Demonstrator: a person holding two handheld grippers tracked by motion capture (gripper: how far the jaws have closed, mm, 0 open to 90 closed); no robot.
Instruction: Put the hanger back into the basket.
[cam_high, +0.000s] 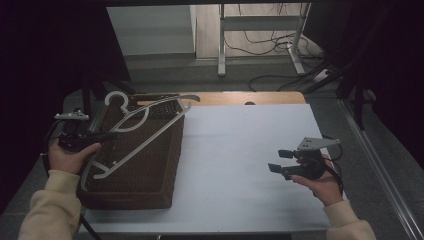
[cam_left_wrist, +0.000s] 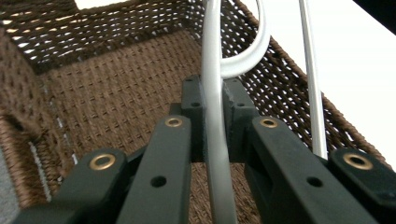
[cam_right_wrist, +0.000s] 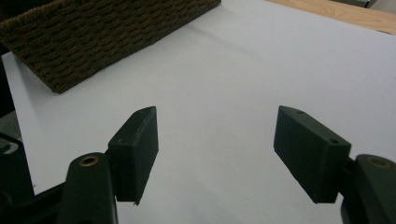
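Left gripper (cam_left_wrist: 212, 116) clamps the white hanger (cam_high: 145, 132) over the wicker basket (cam_high: 150, 185); right gripper (cam_right_wrist: 215, 154) jaws stand apart above the table (cam_high: 240, 150)

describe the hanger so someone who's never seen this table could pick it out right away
Start at the white table and go to the dark brown woven basket at its left edge. Slanting above the basket's open top is the hanger, one arm clamped in the left gripper. It is the only pale, thin-framed thing there, with a curled hook at its far end.

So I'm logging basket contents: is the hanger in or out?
Out: the left gripper holds the hanger above the basket, whose visible floor is bare.
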